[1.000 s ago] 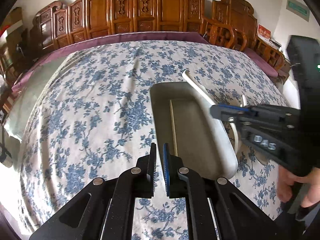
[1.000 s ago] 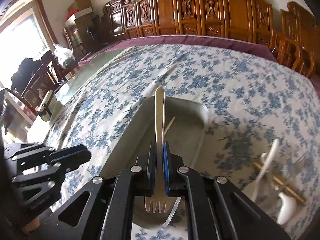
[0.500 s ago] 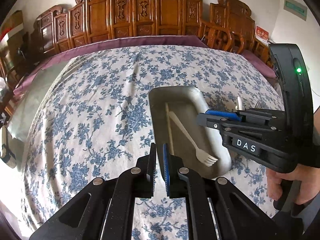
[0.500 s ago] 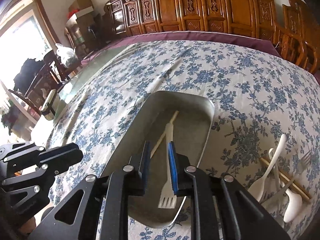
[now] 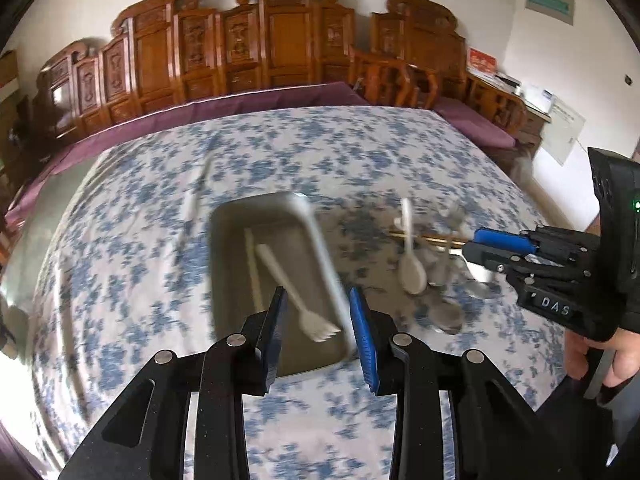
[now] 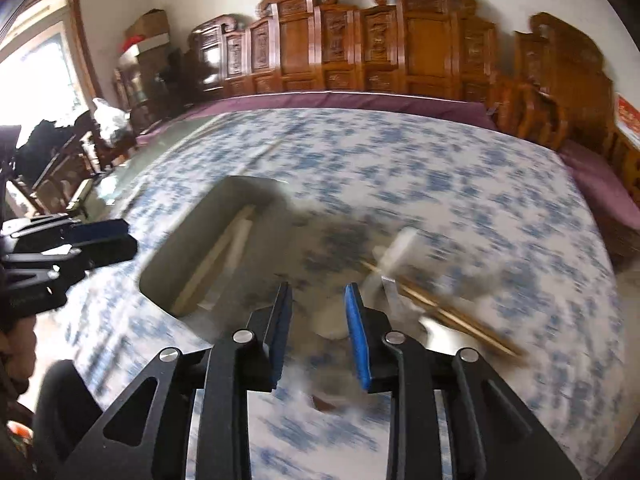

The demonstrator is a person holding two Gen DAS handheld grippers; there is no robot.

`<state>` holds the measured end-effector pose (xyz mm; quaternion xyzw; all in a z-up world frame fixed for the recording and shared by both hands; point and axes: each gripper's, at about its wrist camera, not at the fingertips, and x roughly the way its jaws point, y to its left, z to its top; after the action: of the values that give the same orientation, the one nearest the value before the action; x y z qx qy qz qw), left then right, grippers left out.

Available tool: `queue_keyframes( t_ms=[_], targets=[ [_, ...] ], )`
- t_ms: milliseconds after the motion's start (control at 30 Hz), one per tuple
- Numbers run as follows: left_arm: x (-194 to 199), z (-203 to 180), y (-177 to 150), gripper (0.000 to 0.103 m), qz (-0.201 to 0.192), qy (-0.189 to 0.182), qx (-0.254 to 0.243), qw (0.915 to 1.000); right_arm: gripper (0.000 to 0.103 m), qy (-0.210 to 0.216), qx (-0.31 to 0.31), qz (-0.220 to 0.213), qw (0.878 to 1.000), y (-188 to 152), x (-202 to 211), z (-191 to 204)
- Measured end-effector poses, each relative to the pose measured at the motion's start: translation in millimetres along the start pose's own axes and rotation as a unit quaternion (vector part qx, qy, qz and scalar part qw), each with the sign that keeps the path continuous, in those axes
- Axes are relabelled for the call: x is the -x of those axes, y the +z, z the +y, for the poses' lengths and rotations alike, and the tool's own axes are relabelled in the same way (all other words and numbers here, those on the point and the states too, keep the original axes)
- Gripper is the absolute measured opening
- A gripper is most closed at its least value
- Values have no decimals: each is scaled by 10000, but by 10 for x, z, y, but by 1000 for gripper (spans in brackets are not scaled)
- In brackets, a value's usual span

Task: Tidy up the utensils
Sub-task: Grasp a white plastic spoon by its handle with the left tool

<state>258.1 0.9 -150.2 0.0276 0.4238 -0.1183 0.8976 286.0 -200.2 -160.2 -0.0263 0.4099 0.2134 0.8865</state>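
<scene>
Lying loose on the blue-flowered white tablecloth [image 5: 168,264], the heap of unsorted utensils is what the coming move turns on: a white plastic spoon [image 5: 411,256], a pair of wooden chopsticks [image 6: 440,308] and some grey metal pieces [image 5: 444,312] too blurred to sort out. This heap sits just beside the long right-hand wall of the grey metal rectangular tray [image 5: 224,248]. From the right gripper [image 6: 318,318] the heap lies ahead and a little to the right; the chopsticks run slantwise across its line of sight, from upper left to lower right, and a pale blurred piece shows between and below its blue-padded fingers. From the left gripper [image 5: 318,316] the heap is off to the right, past the tray, so the right hand looks the nearer of the two, and the left wrist view shows its black gripper already close above the pile. Both grippers have their jaws opening, with a clear gap and nothing pinched; the left one frames the tray's near end. Inside the tray rest a white plastic fork [image 5: 292,292], tines toward the camera, and a pale wooden chopstick [image 5: 253,264] beside it, both lying roughly along the tray's length. Carved wooden chairs [image 5: 280,40] line the far side of the table.
</scene>
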Motion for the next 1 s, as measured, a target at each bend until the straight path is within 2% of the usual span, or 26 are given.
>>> queue_keyframes(
  t_ms=[133, 433, 633, 700, 767, 1000],
  targets=[
    [-189, -287, 34, 30, 112, -122, -134, 9998, 31, -306, -152, -62, 9994, -147, 85, -384],
    [-747, -694, 102, 30, 441, -231, -343, 9982, 31, -386, -391, -233, 9982, -322, -14, -808],
    [-1197, -831, 221, 30, 708, -345, -295, 9965, 31, -399, -502, -203, 9977, -340, -183, -932],
    [-1343, -874, 249, 23, 797, -363, -298, 9957, 31, -382, -558, -128, 9976, -362, -237, -987],
    [-1475, -912, 274, 21, 879, -369, -340, 9949, 31, -410, -538, -105, 9977, -368, -256, -995],
    [-1824, -988, 374, 20, 1081, -284, -440, 9928, 31, -355, -551, -111, 9978, -397, -265, -1024]
  ],
)
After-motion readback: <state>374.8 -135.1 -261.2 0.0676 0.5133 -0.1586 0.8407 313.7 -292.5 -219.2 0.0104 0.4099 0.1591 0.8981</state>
